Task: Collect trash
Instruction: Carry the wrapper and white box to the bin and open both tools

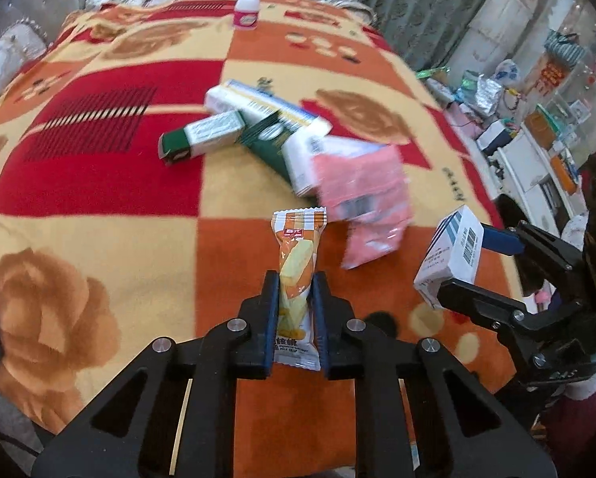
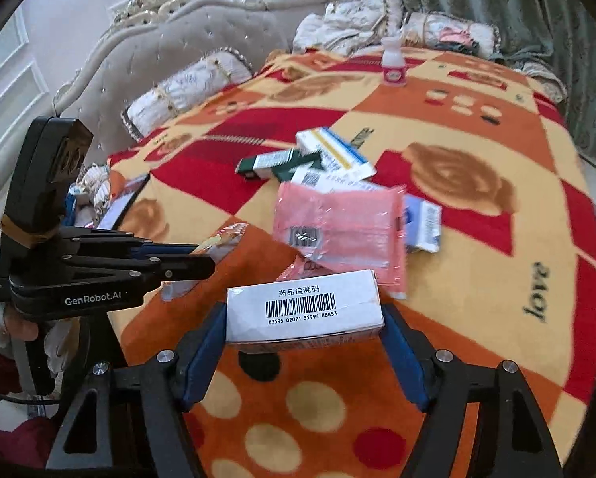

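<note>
In the left wrist view, the left gripper (image 1: 296, 310) is clenched on an orange snack wrapper (image 1: 298, 263), which stands up between the blue pads at 6 o'clock. At 3 o'clock the right gripper (image 1: 463, 263) grasps a white barcode box (image 1: 451, 257), lifted above the patterned blanket (image 1: 99, 183). Toward the centre, at about 1 o'clock from the wrapper, lies a pink plastic pouch (image 1: 363, 195), and beyond it at 12 o'clock a heap of green-and-white cartons (image 1: 254, 127). A small pink-labelled bottle (image 1: 247, 6) stands at the far 12 o'clock edge.

In the right wrist view, the barcode box sits crosswise between the right gripper's fingers at 6 o'clock, held firmly by its ends. The left gripper enters from 9 o'clock with the wrapper's tip showing past its jaws. The pouch lies just beyond the box, the cartons farther at 12 o'clock, and the bottle far off at 1 o'clock.

I judge the collecting partly done: two pieces are in hand, no bin is visible, and the pouch, cartons and bottle are left on the blanket.
</note>
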### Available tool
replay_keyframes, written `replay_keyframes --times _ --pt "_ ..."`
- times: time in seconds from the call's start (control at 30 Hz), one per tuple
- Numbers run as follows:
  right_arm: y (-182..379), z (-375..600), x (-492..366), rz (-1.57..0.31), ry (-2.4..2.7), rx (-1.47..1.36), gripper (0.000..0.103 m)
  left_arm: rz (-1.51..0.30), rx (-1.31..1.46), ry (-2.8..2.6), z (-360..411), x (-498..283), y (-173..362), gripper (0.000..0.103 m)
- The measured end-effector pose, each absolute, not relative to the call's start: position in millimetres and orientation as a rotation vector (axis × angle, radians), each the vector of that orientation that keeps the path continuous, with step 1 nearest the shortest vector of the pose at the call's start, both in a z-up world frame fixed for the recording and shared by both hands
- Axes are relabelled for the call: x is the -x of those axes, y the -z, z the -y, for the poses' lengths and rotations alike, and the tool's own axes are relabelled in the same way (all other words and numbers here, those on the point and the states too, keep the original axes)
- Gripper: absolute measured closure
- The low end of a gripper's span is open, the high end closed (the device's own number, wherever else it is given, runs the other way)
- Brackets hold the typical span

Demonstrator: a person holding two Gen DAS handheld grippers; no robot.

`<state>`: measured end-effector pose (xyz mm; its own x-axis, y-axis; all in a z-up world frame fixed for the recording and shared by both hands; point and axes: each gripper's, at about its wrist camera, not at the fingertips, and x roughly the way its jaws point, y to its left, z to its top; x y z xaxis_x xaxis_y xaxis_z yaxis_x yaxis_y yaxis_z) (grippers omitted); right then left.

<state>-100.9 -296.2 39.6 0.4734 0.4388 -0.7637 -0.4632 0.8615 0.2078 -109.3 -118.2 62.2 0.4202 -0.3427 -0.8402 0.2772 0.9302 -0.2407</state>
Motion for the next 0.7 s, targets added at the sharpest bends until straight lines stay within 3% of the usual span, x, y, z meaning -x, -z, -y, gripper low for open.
replay_keyframes --times 0.7 --pt "-69 418 131 -0.844 -0.240 -0.068 0.030 -0.980 -0.047 0.586 250 111 -97 0.089"
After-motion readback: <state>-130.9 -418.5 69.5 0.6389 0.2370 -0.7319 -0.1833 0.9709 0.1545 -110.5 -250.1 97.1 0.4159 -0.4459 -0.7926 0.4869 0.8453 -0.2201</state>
